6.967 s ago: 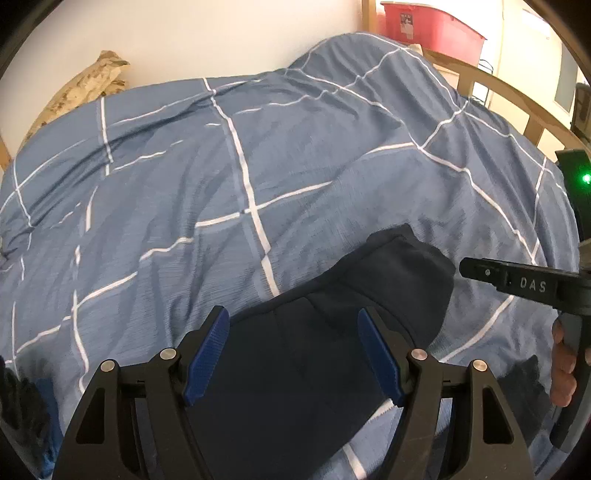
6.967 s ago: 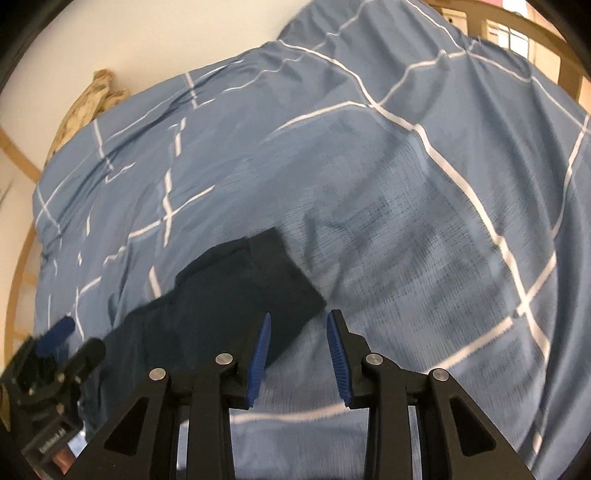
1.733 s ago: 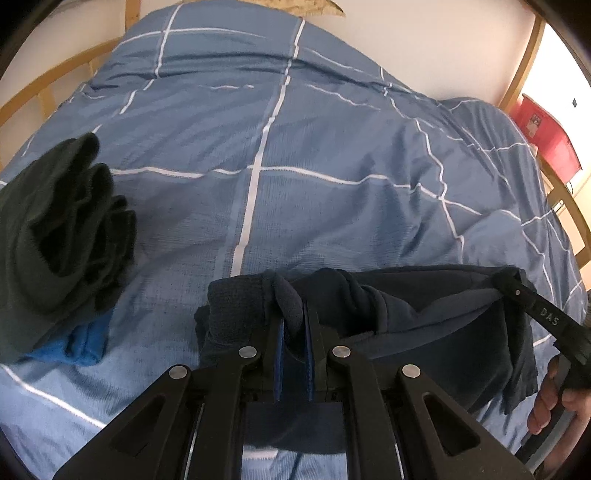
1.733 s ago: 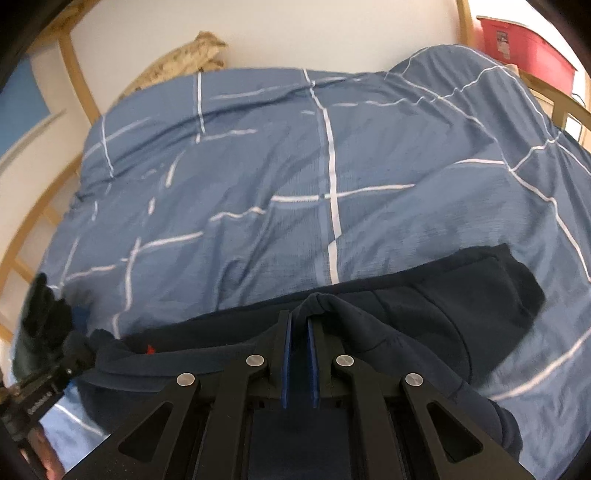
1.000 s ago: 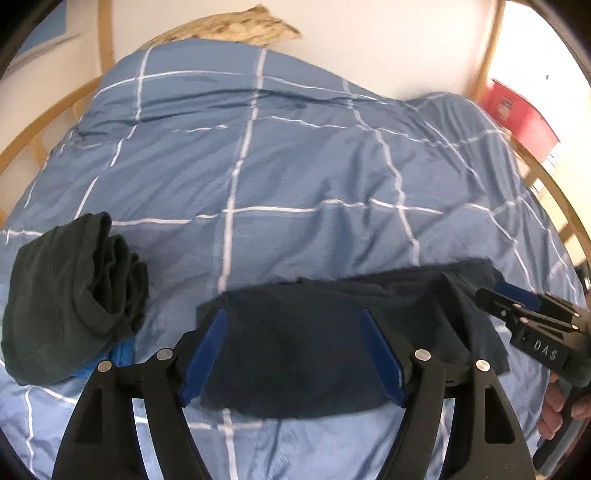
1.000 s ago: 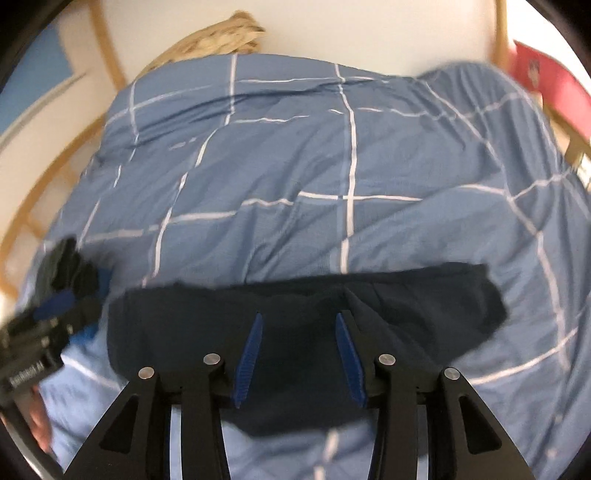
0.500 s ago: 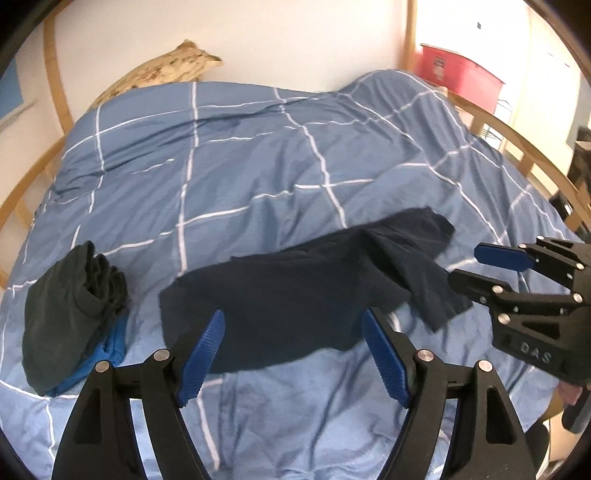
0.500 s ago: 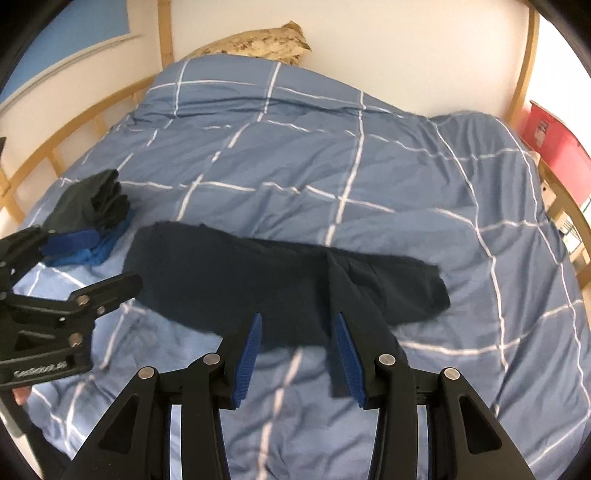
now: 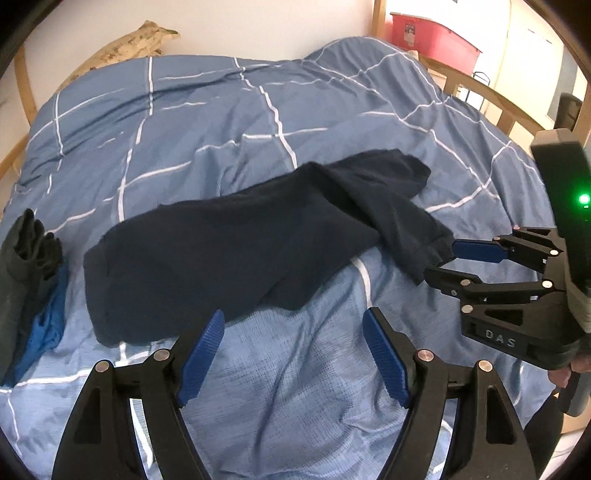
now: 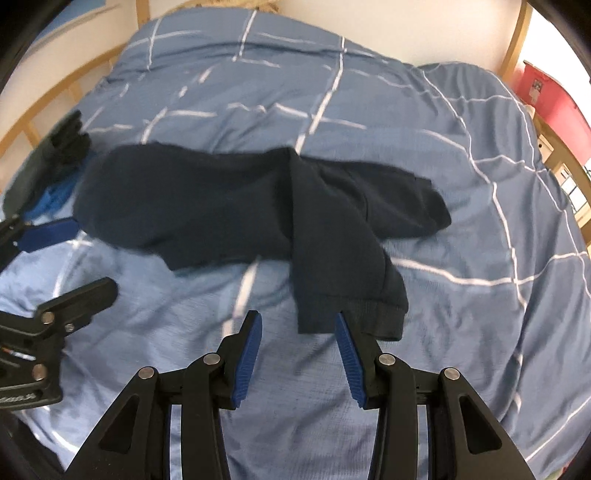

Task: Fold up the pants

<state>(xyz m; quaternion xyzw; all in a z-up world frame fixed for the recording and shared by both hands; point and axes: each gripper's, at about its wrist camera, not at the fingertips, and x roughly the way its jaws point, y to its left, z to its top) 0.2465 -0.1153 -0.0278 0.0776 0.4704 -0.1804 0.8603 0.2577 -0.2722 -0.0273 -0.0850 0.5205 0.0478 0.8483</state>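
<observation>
While both grippers gape empty over pants [image 9: 229,254], only left view shows right gripper [image 9: 439,260] near cuff.

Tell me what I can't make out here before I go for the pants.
- Pants: far edges motion-blurred, right wrist view.
- Clothes pile: cut off by the left edge, left wrist view.
- Right gripper: left wrist view cannot settle whether its tips touch the cuff.

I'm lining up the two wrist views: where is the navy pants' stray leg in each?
Left wrist: the stray leg runs right of centre, its cuff near the right gripper.
Right wrist: stray leg at centre, cuff just above the jaws.
Shared landmark: red bin, upper right in both.
</observation>
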